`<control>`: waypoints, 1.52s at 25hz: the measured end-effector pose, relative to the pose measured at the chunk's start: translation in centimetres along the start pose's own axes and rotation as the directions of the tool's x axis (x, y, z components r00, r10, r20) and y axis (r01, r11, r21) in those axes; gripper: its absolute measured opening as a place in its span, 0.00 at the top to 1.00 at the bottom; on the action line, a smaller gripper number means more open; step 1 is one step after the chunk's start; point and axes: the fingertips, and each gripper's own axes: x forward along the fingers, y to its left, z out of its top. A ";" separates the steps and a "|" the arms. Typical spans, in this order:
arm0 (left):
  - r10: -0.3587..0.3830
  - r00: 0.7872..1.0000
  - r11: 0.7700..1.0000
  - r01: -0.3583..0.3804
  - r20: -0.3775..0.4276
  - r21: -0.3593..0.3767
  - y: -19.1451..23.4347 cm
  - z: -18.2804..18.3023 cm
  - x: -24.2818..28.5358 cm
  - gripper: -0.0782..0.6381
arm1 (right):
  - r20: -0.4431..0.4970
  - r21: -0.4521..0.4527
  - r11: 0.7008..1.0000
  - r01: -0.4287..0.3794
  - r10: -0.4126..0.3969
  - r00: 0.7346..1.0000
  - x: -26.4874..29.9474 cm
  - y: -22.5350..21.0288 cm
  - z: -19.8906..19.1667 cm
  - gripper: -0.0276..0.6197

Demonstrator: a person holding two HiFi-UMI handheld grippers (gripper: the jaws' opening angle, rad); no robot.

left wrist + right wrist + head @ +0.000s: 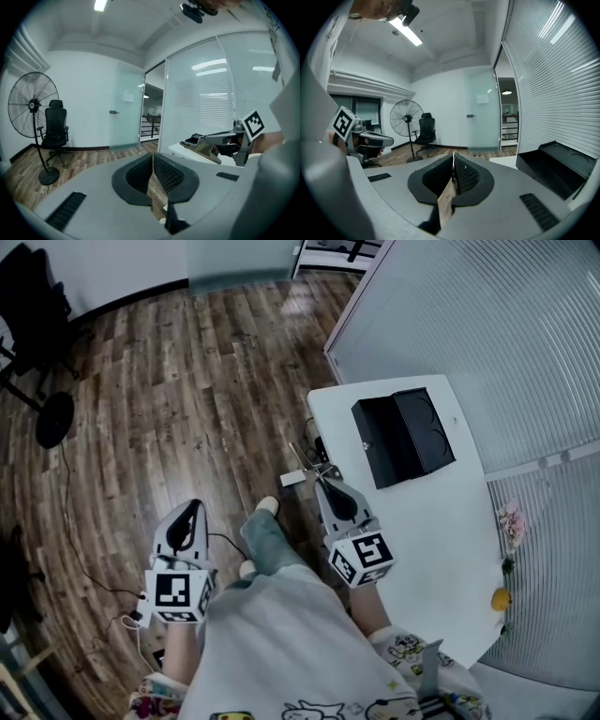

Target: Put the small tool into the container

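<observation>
Left gripper (192, 512): lower left of the head view, over the wood floor (169, 399); in its own view (153, 157) the jaws meet at the tips, with only a sliver of floor showing through the slit and nothing held.
Right gripper (323, 482): centre of the head view, tips at the left edge of the white table (422, 521); in its own view (453, 157) the jaws are closed together, with no object visible between the pads.
Container (403, 437): black box with its lid open, on the table in the upper right of the head view, beyond the right gripper's tips and apart from them; also at the right edge of the right gripper view (555, 166).
Small tool: cannot be picked out for sure; a thin pale sliver (300, 457) sits just past the right gripper's tips, too small to name.
Table's near end: a small yellow object (502, 598); pink flowers (511, 521).
Background: standing fan (30, 105); black office chair (55, 129).
</observation>
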 end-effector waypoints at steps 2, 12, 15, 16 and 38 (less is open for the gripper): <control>-0.016 1.000 1.000 0.016 -0.002 0.009 0.5 1.0 2.4 0.87 | 0.008 0.010 1.000 0.021 -0.021 1.000 1.5 -1.6 0.6 0.95; -0.182 0.983 0.980 0.184 -0.026 0.072 -2.2 6.2 17.0 0.87 | 0.040 0.071 0.983 0.168 -0.171 0.985 5.3 -12.3 3.5 0.95; -0.233 0.972 0.967 0.234 -0.029 0.098 -4.4 7.2 20.7 0.87 | 0.046 0.091 0.972 0.216 -0.220 0.974 5.1 -15.9 3.5 0.95; -0.255 0.966 0.960 0.257 -0.031 0.110 -5.2 7.7 22.0 0.87 | 0.048 0.097 0.966 0.238 -0.243 0.969 4.9 -17.0 3.7 0.95; -0.704 0.692 0.647 0.718 -0.162 0.256 -18.8 11.7 34.0 0.87 | 0.004 0.256 0.713 0.652 -0.676 0.737 -3.0 -25.4 3.0 0.95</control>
